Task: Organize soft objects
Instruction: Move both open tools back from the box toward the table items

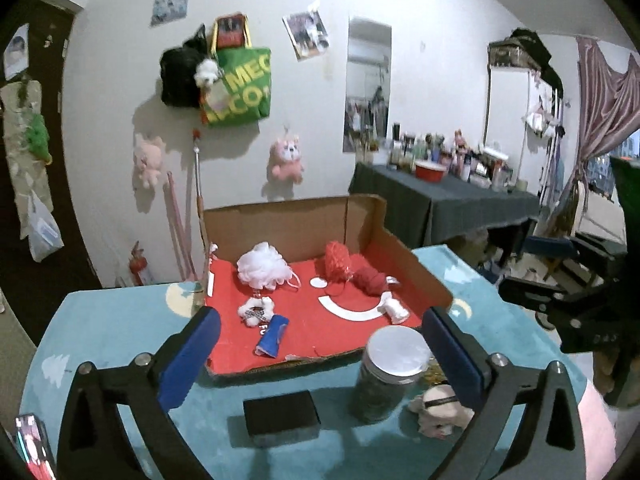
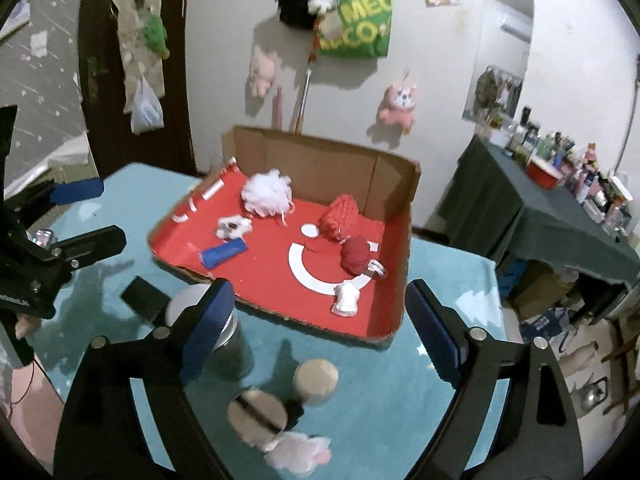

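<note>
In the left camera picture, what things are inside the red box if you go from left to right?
White fluffy pouf → small white plush → blue roll → red knitted piece → red yarn ball → white bundle.

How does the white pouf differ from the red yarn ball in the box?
The white pouf is frilly and pale; the red yarn ball is tightly wound and dark red. The pouf looks larger than the yarn ball. The pouf lies near the box's back left, the yarn ball towards the right. Both are soft and rest on the red floor of the box.
</note>
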The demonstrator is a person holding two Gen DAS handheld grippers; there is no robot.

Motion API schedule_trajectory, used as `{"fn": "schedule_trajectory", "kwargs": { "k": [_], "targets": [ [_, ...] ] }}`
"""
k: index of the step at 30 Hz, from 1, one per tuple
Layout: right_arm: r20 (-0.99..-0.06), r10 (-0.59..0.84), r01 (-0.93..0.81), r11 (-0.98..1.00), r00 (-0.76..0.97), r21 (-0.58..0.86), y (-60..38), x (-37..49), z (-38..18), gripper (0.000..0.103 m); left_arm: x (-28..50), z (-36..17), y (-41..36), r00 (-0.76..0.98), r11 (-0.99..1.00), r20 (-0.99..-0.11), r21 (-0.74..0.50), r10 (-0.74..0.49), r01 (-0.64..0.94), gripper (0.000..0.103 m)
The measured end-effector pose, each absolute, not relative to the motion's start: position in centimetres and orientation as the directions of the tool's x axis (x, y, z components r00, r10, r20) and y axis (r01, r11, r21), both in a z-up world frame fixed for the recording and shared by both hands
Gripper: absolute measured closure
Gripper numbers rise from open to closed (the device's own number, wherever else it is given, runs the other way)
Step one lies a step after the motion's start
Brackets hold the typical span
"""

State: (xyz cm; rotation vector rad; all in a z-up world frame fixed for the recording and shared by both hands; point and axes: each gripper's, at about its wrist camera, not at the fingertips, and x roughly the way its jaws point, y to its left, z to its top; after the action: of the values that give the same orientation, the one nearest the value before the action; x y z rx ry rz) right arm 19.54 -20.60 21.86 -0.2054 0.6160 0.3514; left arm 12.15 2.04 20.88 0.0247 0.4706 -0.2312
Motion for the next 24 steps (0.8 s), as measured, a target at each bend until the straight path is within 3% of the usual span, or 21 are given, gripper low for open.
{"fn": "schedule_trajectory", "kwargs": {
  "k": [12,24],
  "targets": [
    [-0.415,0.230,-0.295,0.950,0.880,-0.100,-22.1,8.0,20.7,0.010,5.1,17.5,0.2,0.908,0.981,-0.371,-0.060,-0.193,0.184,0.000],
    [-0.437,0.193,-0.231,0.972,0.878,-0.035,-22.7,5.3,15.1,0.010,3.3,12.4,-1.0,0.888,0.982,-0.420,-0.072,-0.187,0.173,0.000]
  ]
}}
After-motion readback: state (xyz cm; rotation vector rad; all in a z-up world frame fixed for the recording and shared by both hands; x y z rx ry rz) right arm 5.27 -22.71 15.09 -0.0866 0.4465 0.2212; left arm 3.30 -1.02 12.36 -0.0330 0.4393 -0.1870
